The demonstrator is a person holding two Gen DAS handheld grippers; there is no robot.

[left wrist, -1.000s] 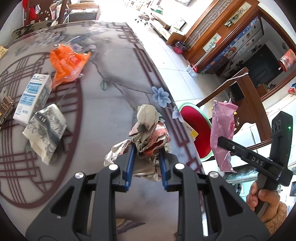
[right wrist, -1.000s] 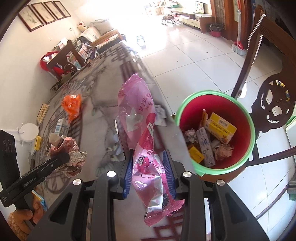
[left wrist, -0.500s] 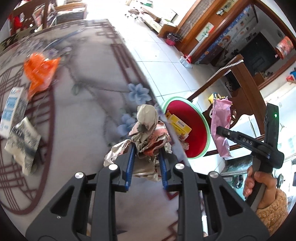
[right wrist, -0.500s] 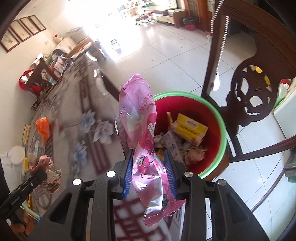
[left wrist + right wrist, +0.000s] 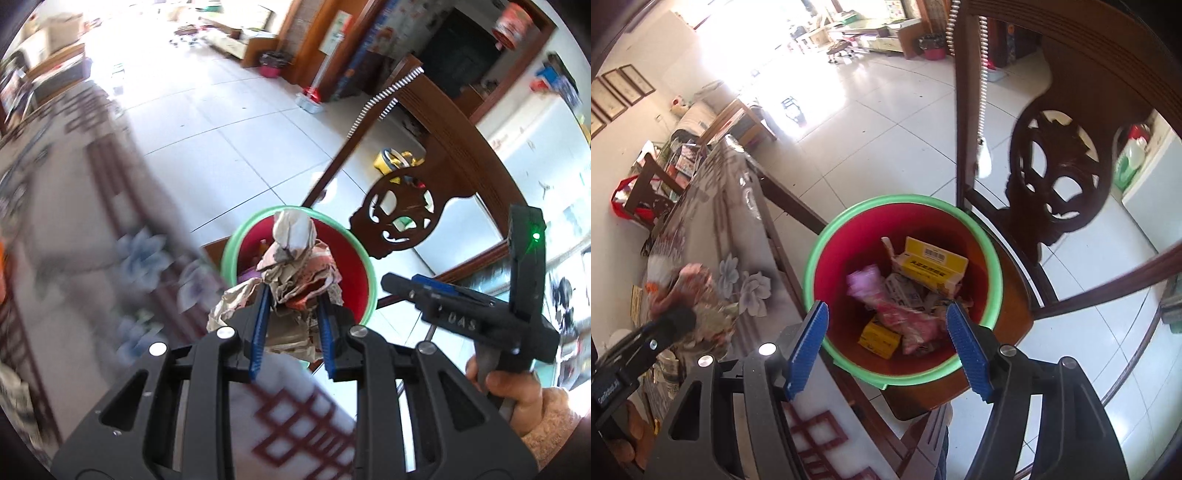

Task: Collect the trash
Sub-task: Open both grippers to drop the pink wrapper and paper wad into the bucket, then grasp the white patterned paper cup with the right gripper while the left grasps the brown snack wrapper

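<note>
Room: white tiled floor [image 5: 886, 122] is gleaming around a carved wooden chair [image 5: 1060, 184].
Table: patterned tabletop [image 5: 74, 258] is ending just beside the bin.
Bin: red bin [image 5: 905, 365] is sitting on the chair seat, holding the pink wrapper [image 5: 894, 306].
Right gripper [image 5: 886, 339]: jaws, just opening, are standing apart and empty over the bin.
Left gripper [image 5: 291, 317]: is clamping crumpled paper [image 5: 295, 266] over the bin's near rim, ahead and below.

Your left wrist view looks steeply down from the counter [image 5: 92, 258] edge toward the bin [image 5: 236, 243], close by. Your right wrist view looks almost straight into the bin [image 5: 905, 201]. Both share bin, counter edge and chair [image 5: 436, 147].
</note>
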